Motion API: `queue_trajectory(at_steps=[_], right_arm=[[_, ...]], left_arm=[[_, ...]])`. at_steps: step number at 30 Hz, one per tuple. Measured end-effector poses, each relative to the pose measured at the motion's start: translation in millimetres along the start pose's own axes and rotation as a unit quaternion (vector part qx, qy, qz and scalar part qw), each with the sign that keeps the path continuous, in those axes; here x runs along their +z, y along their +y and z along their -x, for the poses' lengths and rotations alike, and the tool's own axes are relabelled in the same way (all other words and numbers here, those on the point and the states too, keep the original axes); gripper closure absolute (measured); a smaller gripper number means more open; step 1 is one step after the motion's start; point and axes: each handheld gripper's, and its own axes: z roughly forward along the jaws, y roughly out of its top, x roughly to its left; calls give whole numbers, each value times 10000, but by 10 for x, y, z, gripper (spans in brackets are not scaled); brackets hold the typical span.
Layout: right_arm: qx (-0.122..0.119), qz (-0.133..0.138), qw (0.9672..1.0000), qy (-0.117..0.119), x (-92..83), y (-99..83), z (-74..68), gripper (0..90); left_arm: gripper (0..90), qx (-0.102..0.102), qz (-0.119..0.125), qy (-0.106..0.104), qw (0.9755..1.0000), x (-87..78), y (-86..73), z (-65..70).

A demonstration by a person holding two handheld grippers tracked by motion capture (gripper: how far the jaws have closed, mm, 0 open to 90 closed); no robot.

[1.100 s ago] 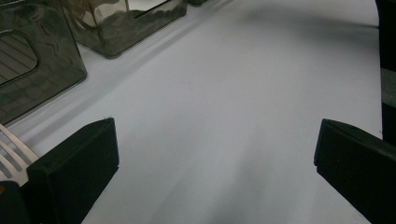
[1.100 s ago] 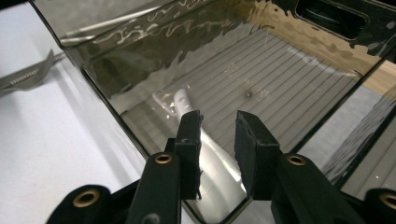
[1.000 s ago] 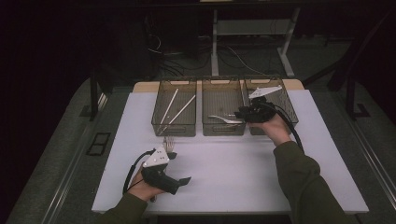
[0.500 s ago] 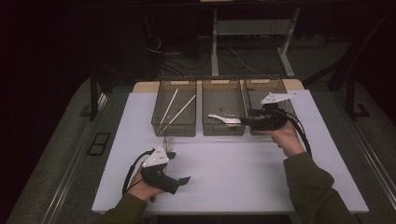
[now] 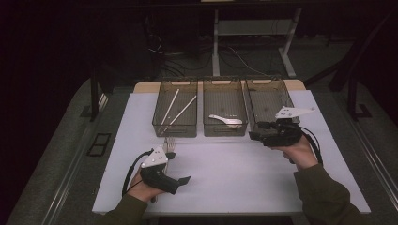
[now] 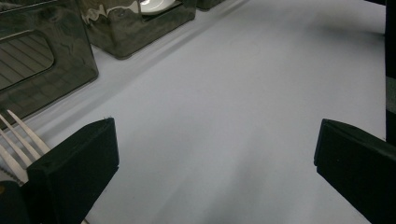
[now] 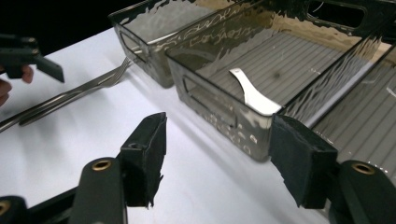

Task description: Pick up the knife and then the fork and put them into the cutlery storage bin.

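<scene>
Three clear bins stand in a row at the back of the white table (image 5: 225,173). The left bin (image 5: 174,108) holds two chopsticks. A white spoon (image 5: 225,120) lies in the middle bin (image 5: 224,101), also seen as the spoon (image 7: 252,95) just beyond my right gripper (image 7: 224,149). That right gripper (image 5: 257,136) is open and empty, held in front of the right bin (image 5: 268,98). A metal fork (image 5: 169,144) lies on the table beside my left gripper (image 5: 184,180). Its tines (image 6: 18,140) touch the left jaw's outer side. The left gripper (image 6: 215,163) is open over bare table.
Beyond the table's far edge stand a desk frame and cables on the dark floor. In the right gripper view the fork (image 7: 70,95) stretches along the table toward the other hand. White table surface lies between the two grippers.
My right gripper has drawn back from over the bins to the right and toward the person, leaving the spoon in the middle bin. The left gripper has not moved.
</scene>
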Motion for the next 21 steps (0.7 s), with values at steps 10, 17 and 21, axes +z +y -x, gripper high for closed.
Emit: queue_trajectory(at_steps=[10,17,21], right_arm=[[149,85,9998,-100,-235,-329,-44,315],[202,139,9995,-184,-376,-635,-162,281],[231,134,9995,-172,-424,-810,-232,268]], left_arm=[[0,-95,-17,157,9998,-14,3,-4],[0,-134,-54,378,9992,-82,1,-27],[8,-193,-59,511,9985,-137,-9,-67]])
